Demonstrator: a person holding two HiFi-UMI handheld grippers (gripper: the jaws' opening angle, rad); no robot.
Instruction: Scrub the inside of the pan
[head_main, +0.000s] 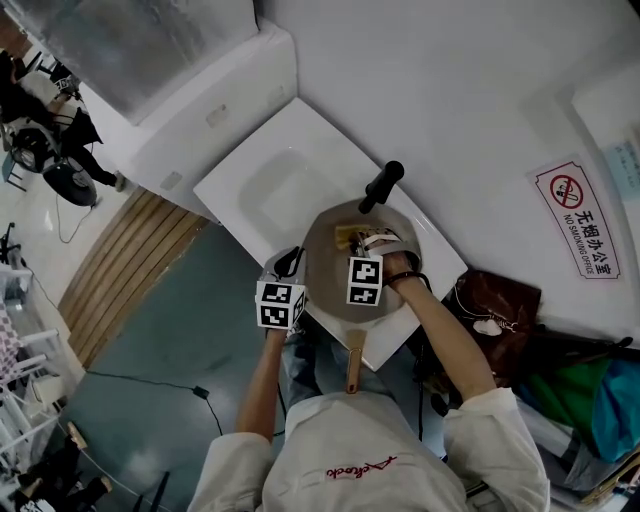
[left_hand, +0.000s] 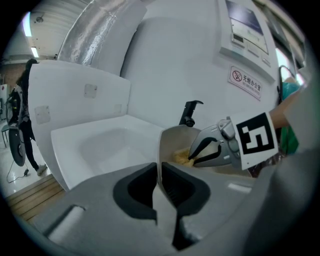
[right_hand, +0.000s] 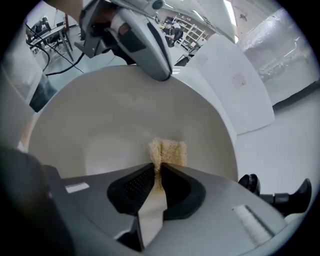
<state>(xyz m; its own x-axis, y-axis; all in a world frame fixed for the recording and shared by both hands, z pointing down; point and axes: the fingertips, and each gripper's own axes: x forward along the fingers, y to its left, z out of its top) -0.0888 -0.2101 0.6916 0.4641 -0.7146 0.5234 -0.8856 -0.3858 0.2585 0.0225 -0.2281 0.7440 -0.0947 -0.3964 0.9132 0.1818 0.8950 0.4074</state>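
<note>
From the head view, we see the pan (head_main: 328, 262) sitting on the edge of a white sink (head_main: 270, 185). The pan's wooden handle (head_main: 353, 365) points back toward the person. A black tap (head_main: 381, 186) stands just past the far side of the pan. The left gripper (head_main: 297, 266) is at the left side of the pan, right at its rim. The right gripper (head_main: 368, 240) reaches down inside the pan, and a yellow sponge (head_main: 347, 235) is at its tip. A no-smoking sign (head_main: 578, 218) hangs on the wall, far to the right of the pan.

From the left gripper view, we see the left gripper (left_hand: 160, 182) with its jaws squeezed together on the thin rim of the pan (left_hand: 160, 150). Inside the pan, the right gripper (left_hand: 194, 157) presses the sponge (left_hand: 181, 157) onto the pan's bottom. The tap (left_hand: 189, 113) is behind the pan.

From the right gripper view, we see the right gripper (right_hand: 159, 172) with its jaws pinched tight on the sponge (right_hand: 167, 150). The sponge touches the pale inside of the pan (right_hand: 115, 125). The left gripper (right_hand: 160, 72) sits on the far rim of the pan.
</note>
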